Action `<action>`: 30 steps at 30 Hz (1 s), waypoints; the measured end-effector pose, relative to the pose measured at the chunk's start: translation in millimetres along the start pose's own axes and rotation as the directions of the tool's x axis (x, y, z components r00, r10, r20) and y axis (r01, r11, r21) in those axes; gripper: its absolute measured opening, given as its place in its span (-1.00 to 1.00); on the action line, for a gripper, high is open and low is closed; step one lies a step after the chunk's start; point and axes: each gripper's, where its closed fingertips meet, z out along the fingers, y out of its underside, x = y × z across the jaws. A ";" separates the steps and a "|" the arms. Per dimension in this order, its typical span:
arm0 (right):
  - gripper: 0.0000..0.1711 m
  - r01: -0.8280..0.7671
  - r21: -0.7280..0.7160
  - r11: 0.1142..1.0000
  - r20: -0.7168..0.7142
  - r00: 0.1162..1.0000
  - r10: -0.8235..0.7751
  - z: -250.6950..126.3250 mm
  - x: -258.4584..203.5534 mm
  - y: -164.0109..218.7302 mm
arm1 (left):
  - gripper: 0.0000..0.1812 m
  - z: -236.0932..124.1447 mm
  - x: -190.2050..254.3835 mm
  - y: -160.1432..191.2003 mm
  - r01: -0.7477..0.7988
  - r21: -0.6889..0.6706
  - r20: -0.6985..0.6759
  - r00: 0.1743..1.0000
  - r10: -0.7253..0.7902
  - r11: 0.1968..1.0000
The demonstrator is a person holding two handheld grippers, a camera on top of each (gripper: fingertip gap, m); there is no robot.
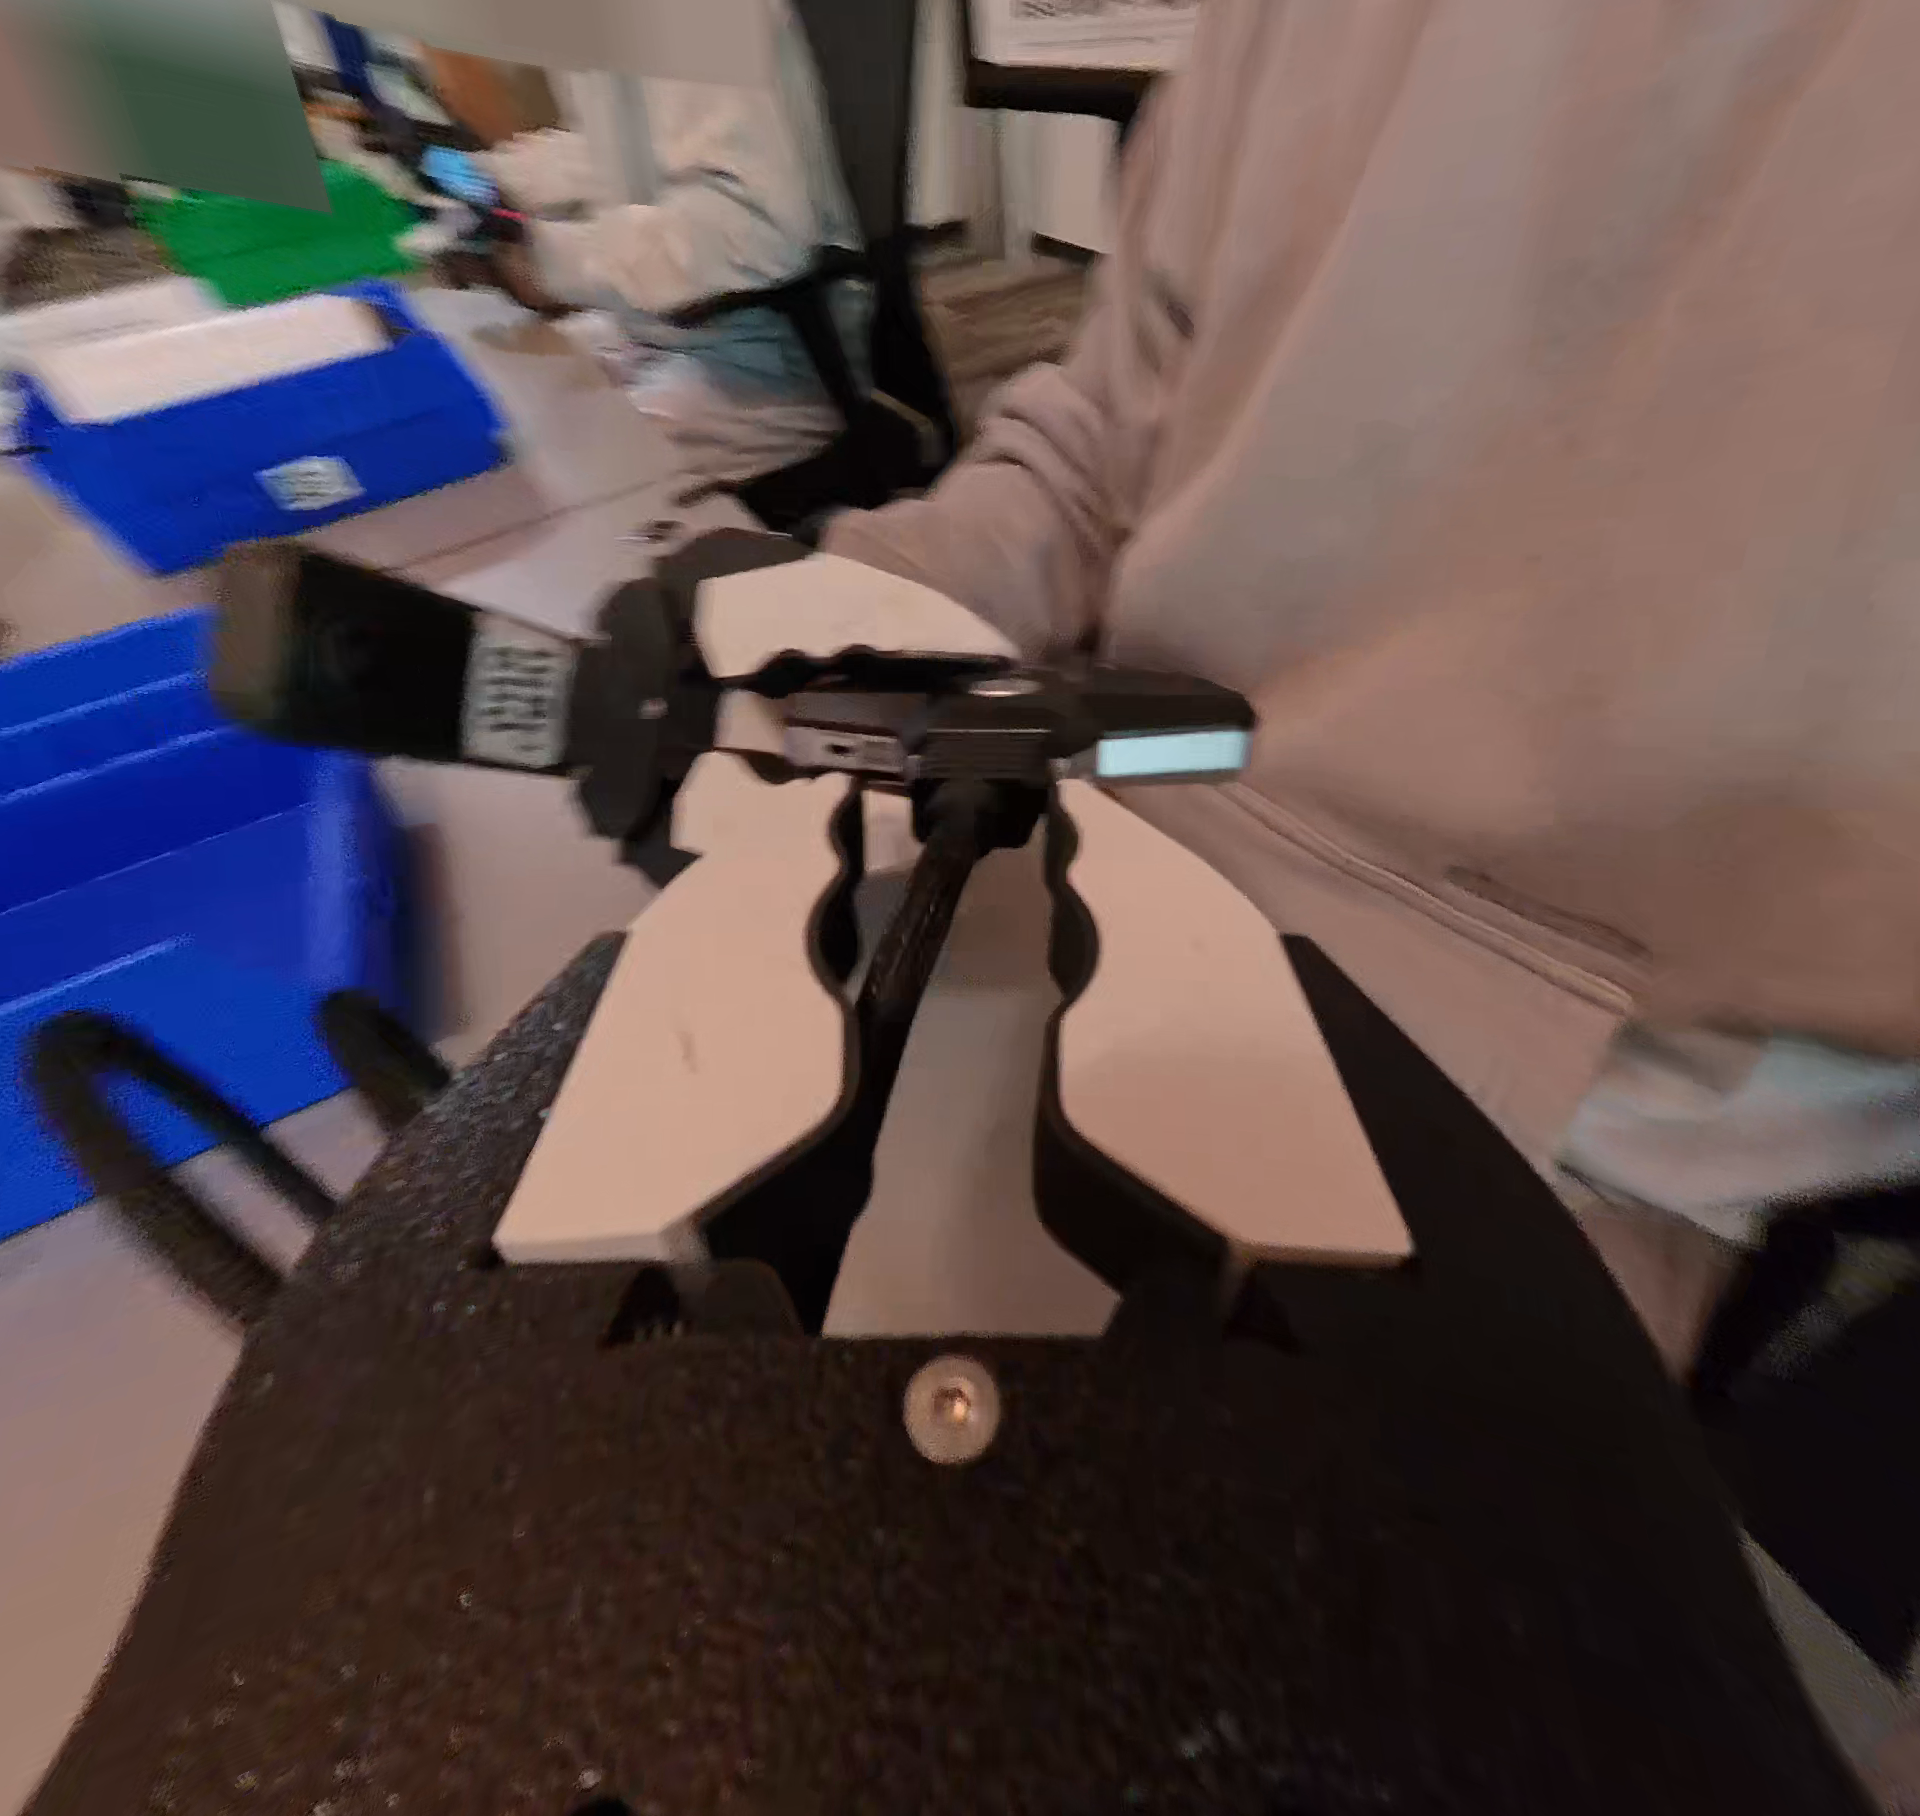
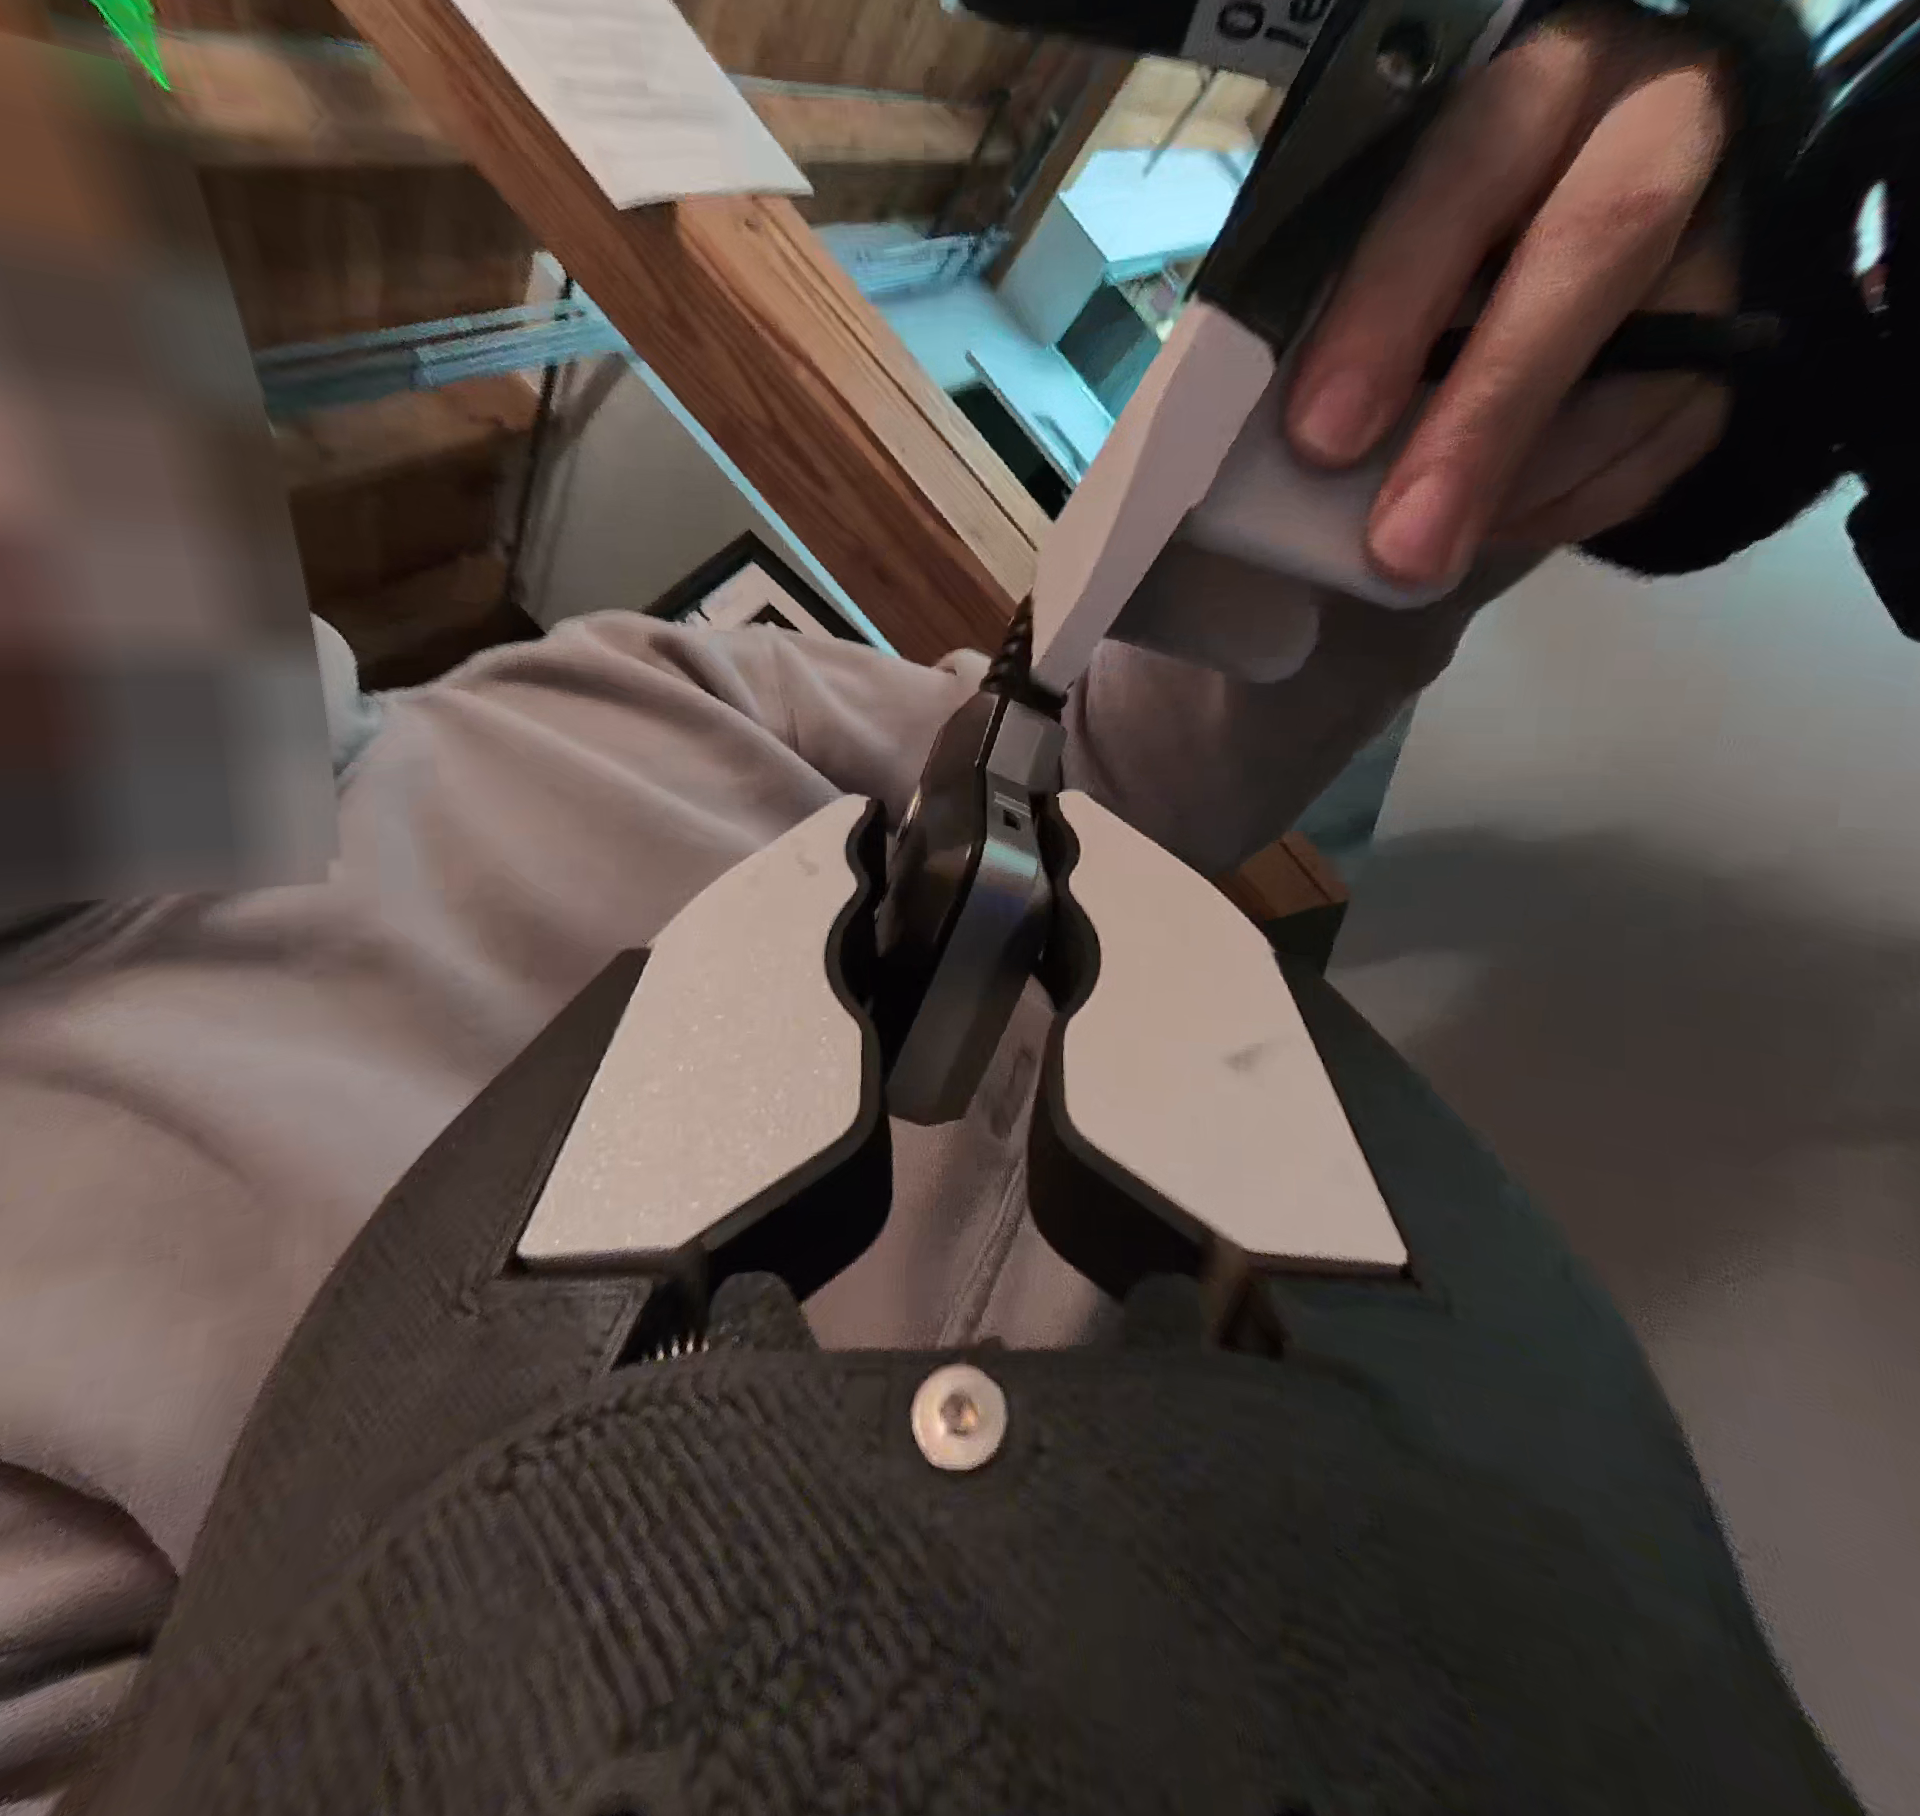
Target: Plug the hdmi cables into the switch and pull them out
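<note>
In the left wrist view, the left gripper (image 1: 951, 790) fills the lower centre of the frame, its white fingers (image 1: 727, 1049) clenched on the black plug (image 1: 977, 753) of an HDMI cable (image 1: 914, 945); the braided cable runs back down between the fingers toward the camera. The plug meets the edge of the switch (image 1: 1039, 717), a flat dark box lying crosswise at frame centre with a pale strip on its right end. Whether the plug is fully seated cannot be told. The right gripper (image 1: 810, 696) enters from the left of the frame and grasps the switch by its left end. Beyond it, blue bins (image 1: 187, 831) stand at the left edge, and a person's beige sleeve (image 1: 1455, 416) fills the right half. In the right wrist view, the right gripper (image 2: 961, 831) occupies the lower centre, its fingers closed on the switch (image 2: 956, 935), which stands edge-on between them. At the switch's far end, the plug (image 2: 1023, 743) sits just above the fingertips, with the left gripper (image 2: 1049, 665) reaching down to it from the upper right. A hand (image 2: 1538, 312) in a fingerless black glove holds that gripper. Behind, a wooden beam (image 2: 727, 312) with a white paper sheet (image 2: 603, 41) on it crosses the upper left diagonally.
</note>
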 end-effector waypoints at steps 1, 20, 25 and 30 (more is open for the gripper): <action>-0.68 0.022 0.040 0.999 0.003 1.000 -0.023 -1.6 -0.3 -6.0 | -0.35 -5.1 -12.9 -3.7 0.005 0.019 0.098 0.995 -0.006 1.000; -0.70 0.472 0.495 0.729 -0.473 0.851 -0.228 -27.8 9.1 -81.7 | -0.72 -5.4 -45.9 -12.8 0.212 0.761 0.361 0.647 -0.671 0.613; -0.69 0.574 0.351 0.740 -0.560 0.762 -0.325 -20.3 21.4 -72.8 | -0.75 -13.6 -44.2 -4.0 0.220 0.826 0.275 0.646 -0.712 0.519; -0.06 0.449 -0.181 0.875 -0.683 0.583 -0.440 -12.7 48.1 -35.9 | -0.76 -44.0 -49.8 18.3 0.413 0.837 0.099 0.531 -0.842 0.359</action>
